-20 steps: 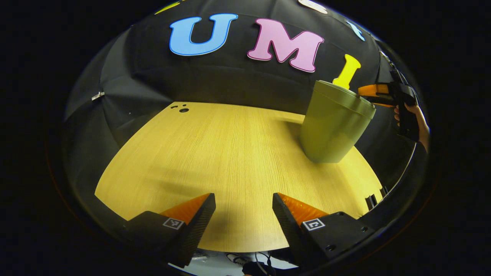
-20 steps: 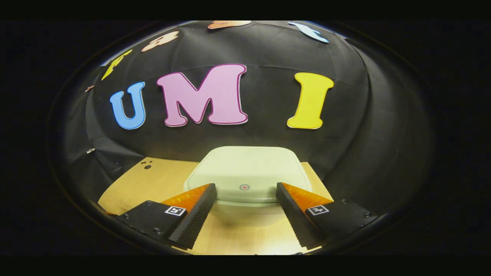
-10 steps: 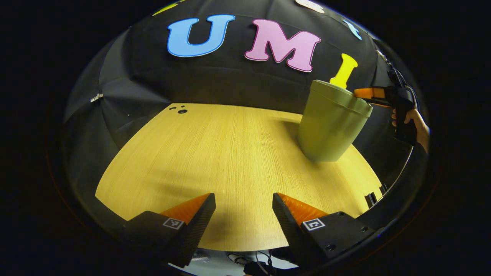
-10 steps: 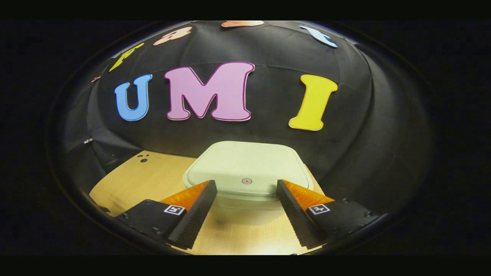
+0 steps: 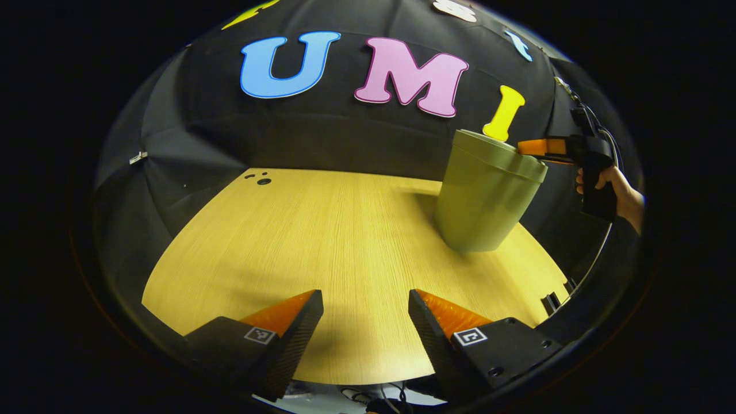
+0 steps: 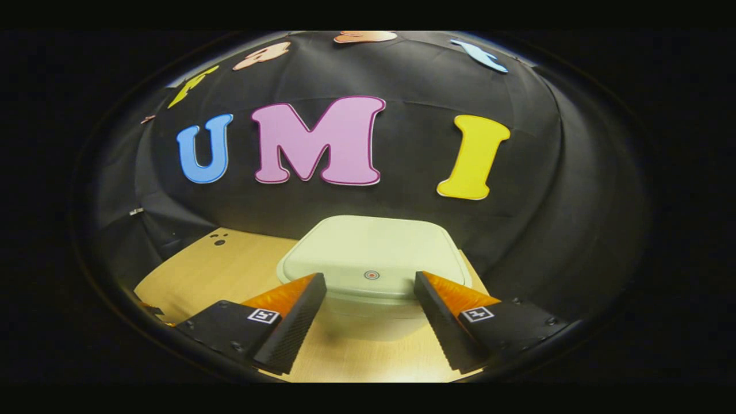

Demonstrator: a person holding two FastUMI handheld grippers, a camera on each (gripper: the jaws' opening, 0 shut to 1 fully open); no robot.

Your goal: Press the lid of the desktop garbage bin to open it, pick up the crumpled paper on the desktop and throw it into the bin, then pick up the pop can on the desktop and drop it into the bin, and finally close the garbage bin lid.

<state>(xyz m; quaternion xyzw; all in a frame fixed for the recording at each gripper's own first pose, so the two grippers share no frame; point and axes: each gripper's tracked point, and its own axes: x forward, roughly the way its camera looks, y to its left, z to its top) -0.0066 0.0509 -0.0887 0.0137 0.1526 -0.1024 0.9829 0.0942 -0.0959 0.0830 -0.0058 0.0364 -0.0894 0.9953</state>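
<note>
Right gripper view: right gripper (image 6: 369, 287) agape above closed bin lid (image 6: 374, 253).

A big yellow wooden table top (image 5: 322, 241) stands near a dark black cloth wall (image 5: 322, 135) behind it.

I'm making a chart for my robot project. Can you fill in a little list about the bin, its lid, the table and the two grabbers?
bin: green bin standing upright on the table, toward its far right side in the left gripper view
lid: lid down flat on the bin, with a small round red mark near its front edge
table: wooden table
left gripper: left gripper open, holding nothing, above the table's near edge
right gripper: right gripper open, holding nothing, at the lid's front edge
hand: hand holding the right gripper beside the bin
</note>
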